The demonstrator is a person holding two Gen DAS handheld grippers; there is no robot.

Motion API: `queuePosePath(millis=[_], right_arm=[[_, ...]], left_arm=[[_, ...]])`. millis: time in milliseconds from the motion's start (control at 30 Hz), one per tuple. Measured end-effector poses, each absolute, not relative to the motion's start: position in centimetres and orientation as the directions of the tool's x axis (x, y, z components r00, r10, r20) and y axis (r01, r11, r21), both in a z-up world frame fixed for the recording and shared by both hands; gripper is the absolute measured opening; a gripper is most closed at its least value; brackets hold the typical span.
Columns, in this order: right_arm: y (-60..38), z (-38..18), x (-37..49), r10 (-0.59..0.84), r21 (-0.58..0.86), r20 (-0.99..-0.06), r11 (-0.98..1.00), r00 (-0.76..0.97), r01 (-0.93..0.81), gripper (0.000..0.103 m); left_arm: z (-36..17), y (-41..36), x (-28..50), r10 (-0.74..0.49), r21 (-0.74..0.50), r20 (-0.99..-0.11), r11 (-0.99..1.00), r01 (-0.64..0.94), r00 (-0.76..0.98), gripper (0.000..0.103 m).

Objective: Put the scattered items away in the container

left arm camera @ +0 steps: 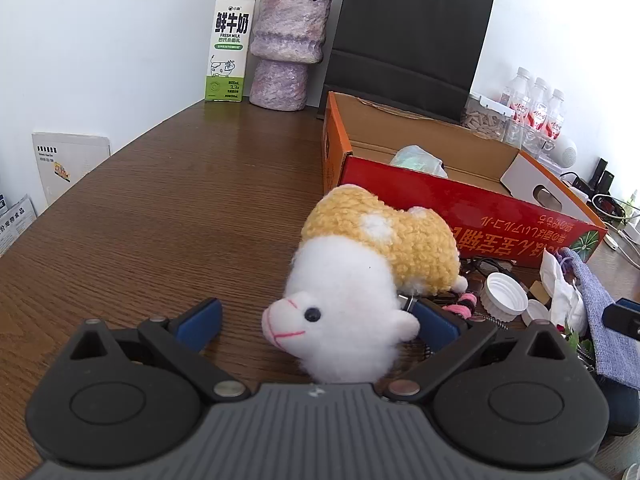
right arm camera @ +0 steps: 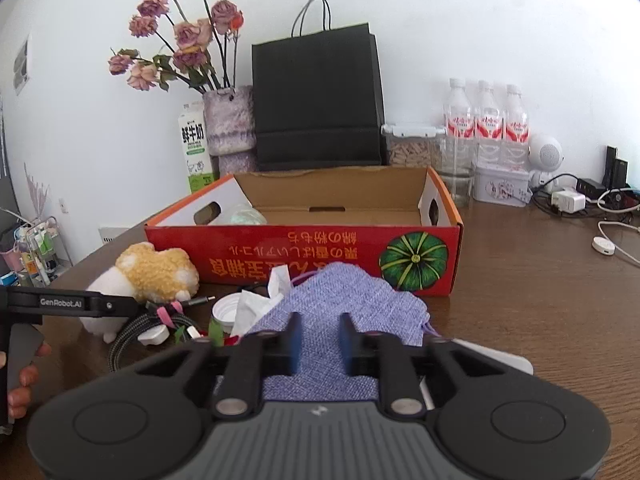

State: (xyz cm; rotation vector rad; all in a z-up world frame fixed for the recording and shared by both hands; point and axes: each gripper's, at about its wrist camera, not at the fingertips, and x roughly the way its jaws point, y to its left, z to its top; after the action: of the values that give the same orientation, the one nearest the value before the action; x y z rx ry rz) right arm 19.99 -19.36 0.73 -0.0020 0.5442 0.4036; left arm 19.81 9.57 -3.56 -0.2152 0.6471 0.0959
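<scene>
Left gripper (left arm camera: pixel 316 320) spread wide around a white, yellow-backed plush sheep (left arm camera: pixel 360 280); right gripper (right arm camera: pixel 319 340) narrow, empty.

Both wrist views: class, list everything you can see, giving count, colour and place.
plush sheep: one, white and yellow, between left tool's fingers
cardboard box: one, red-orange, mid-table
cloth pouch: one, lilac, before box
bottle cap: one, white, beside pouch
cable bundle: one, dark, by sheep
milk carton: one, white-green, by wall
vase: one, purple, by carton
paper bag: one, black, behind box
water bottles: three, clear, back right
left tool: open
right tool: open, over pouch
</scene>
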Motion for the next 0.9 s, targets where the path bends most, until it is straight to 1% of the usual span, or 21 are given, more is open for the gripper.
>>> queuePosePath(millis=[33, 67, 200, 233, 267, 300, 333, 367, 400, 433, 500, 533, 633, 800, 867, 900], right_arm=[[-19.2, 0.8, 20.0, 0.363, 0.092, -0.504, 0.925, 0.784, -0.369, 0.099], [-19.0, 0.8, 20.0, 0.359, 0.077, -0.502, 0.925, 0.787, -0.373, 0.100], [-18.3, 0.2, 21.3, 0.347, 0.068, -0.595, 0.921, 0.725, -0.385, 0.098], [-18.3, 0.1, 21.3, 0.340, 0.061, -0.599, 0.922, 0.725, -0.382, 0.097], [-18.3, 0.1, 21.2, 0.333, 0.055, -0.597, 0.925, 0.730, -0.377, 0.094], [-18.4, 0.2, 20.9, 0.325, 0.048, -0.592, 0.928, 0.738, -0.370, 0.084], [-18.6, 0.4, 20.7, 0.319, 0.045, -0.586, 0.931, 0.745, -0.363, 0.069], [-18.9, 0.5, 20.6, 0.315, 0.045, -0.581, 0.933, 0.750, -0.357, 0.060], [-19.2, 0.7, 20.5, 0.318, 0.049, -0.580, 0.933, 0.750, -0.357, 0.042], [-19.5, 0.7, 20.5, 0.328, 0.059, -0.580, 0.930, 0.746, -0.364, 0.028], [-19.8, 0.7, 20.3, 0.337, 0.059, -0.582, 0.925, 0.740, -0.375, 0.014], [-19.7, 0.6, 20.0, 0.331, 0.044, -0.580, 0.925, 0.744, -0.377, 0.009], [-19.8, 0.4, 19.5, 0.337, 0.046, -0.560, 0.925, 0.757, -0.378, 0.002], [-20.4, 1.6, 18.9, 0.349, 0.064, -0.510, 0.927, 0.786, -0.370, 0.001], [-20.6, 1.9, 19.3, 0.356, 0.086, -0.518, 0.926, 0.778, -0.366, 0.006], [-20.7, 1.9, 19.7, 0.356, 0.094, -0.531, 0.927, 0.769, -0.363, 0.019]], left_arm=[[-3.6, 9.6, 19.8, 0.022, -0.169, -0.607, 0.973, -0.156, 0.794, 0.103], [-3.6, 9.6, 19.8, 0.022, -0.170, -0.607, 0.973, -0.156, 0.794, 0.103], [-3.6, 9.6, 19.7, 0.022, -0.171, -0.607, 0.973, -0.157, 0.794, 0.103], [-3.6, 9.6, 19.7, 0.020, -0.173, -0.607, 0.972, -0.157, 0.794, 0.103], [-3.6, 9.7, 19.6, 0.018, -0.176, -0.606, 0.972, -0.156, 0.795, 0.103], [-3.6, 9.7, 19.6, 0.017, -0.177, -0.606, 0.972, -0.156, 0.795, 0.103], [-3.6, 9.7, 19.6, 0.017, -0.178, -0.606, 0.971, -0.156, 0.795, 0.103], [-3.5, 9.7, 19.6, 0.016, -0.179, -0.606, 0.971, -0.156, 0.795, 0.103], [-3.6, 9.7, 19.6, 0.016, -0.178, -0.607, 0.972, -0.156, 0.795, 0.103], [-3.6, 9.7, 19.6, 0.016, -0.177, -0.607, 0.972, -0.155, 0.794, 0.103], [-3.5, 9.7, 19.6, 0.016, -0.175, -0.608, 0.973, -0.153, 0.794, 0.103], [-3.5, 9.7, 19.5, 0.015, -0.175, -0.607, 0.973, -0.153, 0.794, 0.103], [-3.5, 9.7, 19.5, 0.016, -0.175, -0.608, 0.972, -0.154, 0.794, 0.103], [-3.5, 9.7, 19.5, 0.016, -0.178, -0.606, 0.972, -0.155, 0.795, 0.103], [-3.5, 9.7, 19.5, 0.016, -0.177, -0.606, 0.972, -0.155, 0.795, 0.103], [-3.5, 9.7, 19.5, 0.016, -0.177, -0.606, 0.972, -0.155, 0.795, 0.103]])
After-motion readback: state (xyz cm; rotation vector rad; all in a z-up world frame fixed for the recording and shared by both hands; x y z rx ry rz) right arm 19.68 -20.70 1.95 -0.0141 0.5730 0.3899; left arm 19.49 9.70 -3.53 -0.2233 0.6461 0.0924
